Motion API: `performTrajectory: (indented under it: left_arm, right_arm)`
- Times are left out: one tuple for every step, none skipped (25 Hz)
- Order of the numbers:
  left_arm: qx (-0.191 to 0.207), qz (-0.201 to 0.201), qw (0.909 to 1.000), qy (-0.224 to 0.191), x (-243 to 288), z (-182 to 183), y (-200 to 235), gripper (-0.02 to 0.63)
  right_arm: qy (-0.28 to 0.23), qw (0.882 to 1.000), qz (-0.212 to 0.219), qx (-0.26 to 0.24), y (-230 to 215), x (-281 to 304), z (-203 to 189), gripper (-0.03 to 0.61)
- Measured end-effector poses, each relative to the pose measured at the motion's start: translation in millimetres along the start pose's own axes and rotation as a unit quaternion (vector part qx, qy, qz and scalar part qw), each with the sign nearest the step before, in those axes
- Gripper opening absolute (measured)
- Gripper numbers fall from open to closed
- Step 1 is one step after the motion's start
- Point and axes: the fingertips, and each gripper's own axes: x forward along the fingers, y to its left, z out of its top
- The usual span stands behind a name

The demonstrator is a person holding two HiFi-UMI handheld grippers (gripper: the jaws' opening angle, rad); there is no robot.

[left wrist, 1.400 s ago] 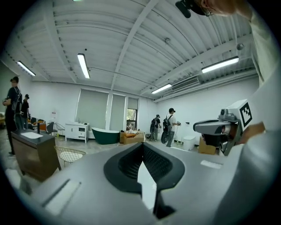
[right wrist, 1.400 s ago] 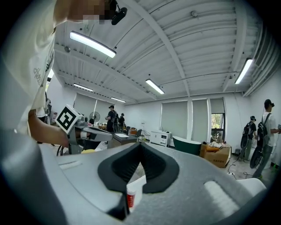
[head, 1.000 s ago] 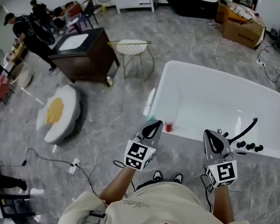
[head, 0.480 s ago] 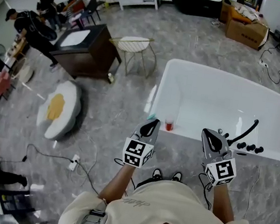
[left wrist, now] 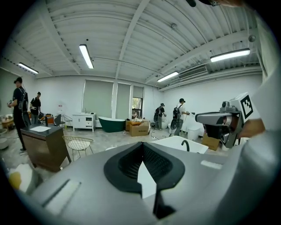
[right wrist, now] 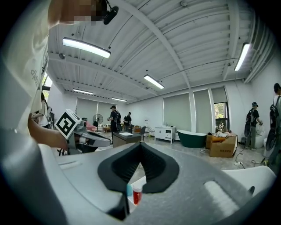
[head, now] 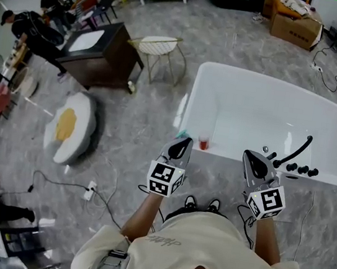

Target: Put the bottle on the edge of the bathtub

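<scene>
A small bottle [head: 203, 143] with a red lower half and a pale cap stands upright on the near rim of the white bathtub [head: 233, 161]. A teal object [head: 182, 134] sits beside it at the rim's left corner. My left gripper [head: 184, 143] hovers just short of that corner, shut and empty, a little left of the bottle. My right gripper [head: 252, 156] is shut and empty further right along the rim. In the right gripper view the bottle [right wrist: 137, 193] shows low, beyond the shut jaws [right wrist: 140, 144]. The left gripper view looks past its shut jaws [left wrist: 141, 145] at the tub [left wrist: 175, 143].
A black faucet [head: 294, 153] and knobs [head: 304, 171] sit on the tub's near right rim. A wire chair [head: 159, 48], a dark cabinet [head: 98, 57], an egg-shaped cushion [head: 69, 128] and a power strip [head: 90, 193] lie left. A cardboard box [head: 295, 24] and several people stand at the room's edges.
The view has drifted so the tub, bottle and both grippers sit slightly higher in the picture. Both grippers stay shut and nearly still; the bottle has not moved on the rim.
</scene>
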Motion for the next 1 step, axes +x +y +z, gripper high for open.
performTrajectory:
  left_arm:
    - [0.004,0.000,1.0000,0.001,0.0,-0.4,-1.1,0.017]
  right_arm:
    - [0.001,1.000,-0.001,0.003,-0.1,-0.8,-1.6,0.002]
